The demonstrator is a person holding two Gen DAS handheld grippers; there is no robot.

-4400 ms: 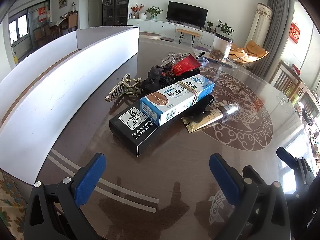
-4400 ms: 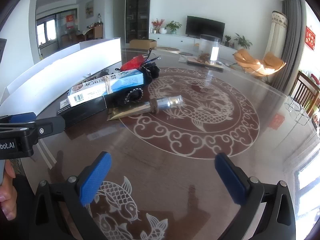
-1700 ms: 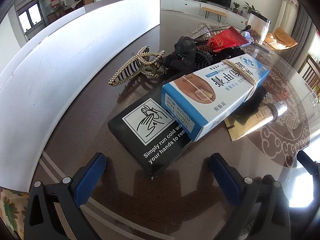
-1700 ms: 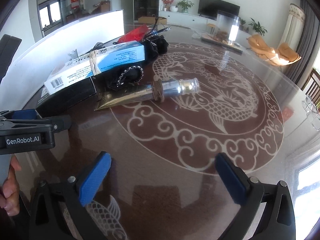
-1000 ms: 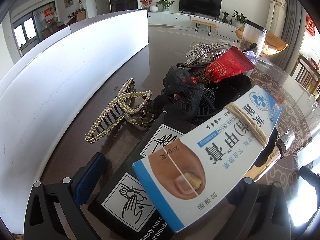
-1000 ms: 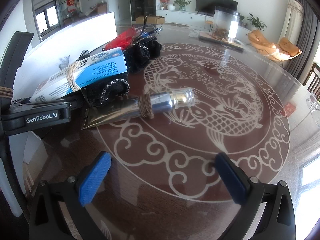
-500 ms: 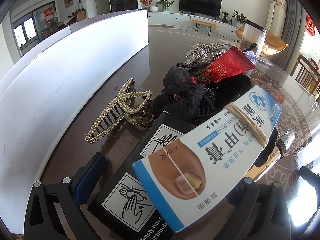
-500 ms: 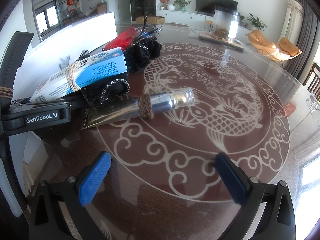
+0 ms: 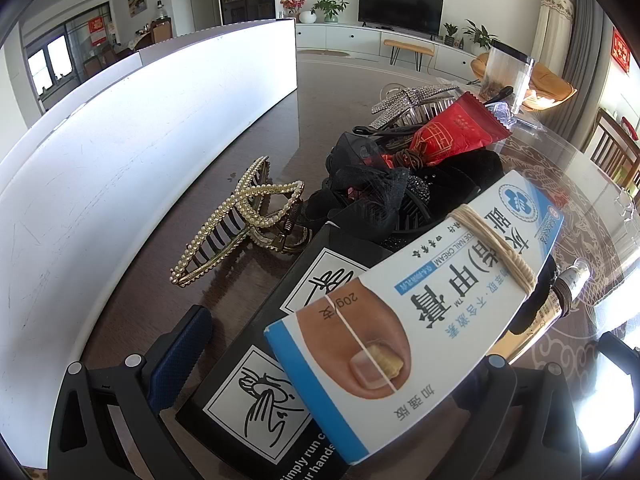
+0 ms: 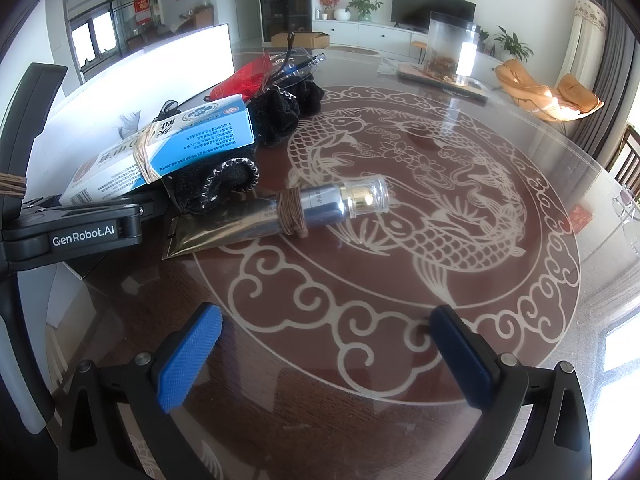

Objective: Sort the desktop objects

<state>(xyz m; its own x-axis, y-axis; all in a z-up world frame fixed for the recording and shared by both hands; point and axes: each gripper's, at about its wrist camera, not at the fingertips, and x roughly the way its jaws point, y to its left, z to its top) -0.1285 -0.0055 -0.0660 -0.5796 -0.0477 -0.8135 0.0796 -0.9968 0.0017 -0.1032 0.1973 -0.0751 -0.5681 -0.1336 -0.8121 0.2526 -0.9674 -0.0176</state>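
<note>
A blue-and-white nail cream box with a rubber band lies on a black box. My left gripper is open, its fingers on either side of both boxes; the right fingertip is hidden behind the cream box. The cream box also shows in the right wrist view. A gold-and-silver tube lies on the table ahead of my right gripper, which is open and empty. A pearl hair claw, black hair accessories and a red sachet lie behind the boxes.
A white curved board stands along the left of the glass-topped table. A rhinestone clip and a clear jar on a tray stand further back. The left gripper's body shows at the right wrist view's left.
Over the sequence my left gripper moved forward until its fingers straddle the two boxes. My right gripper moved closer to the tube. Nothing has visibly moved in the last half second.
</note>
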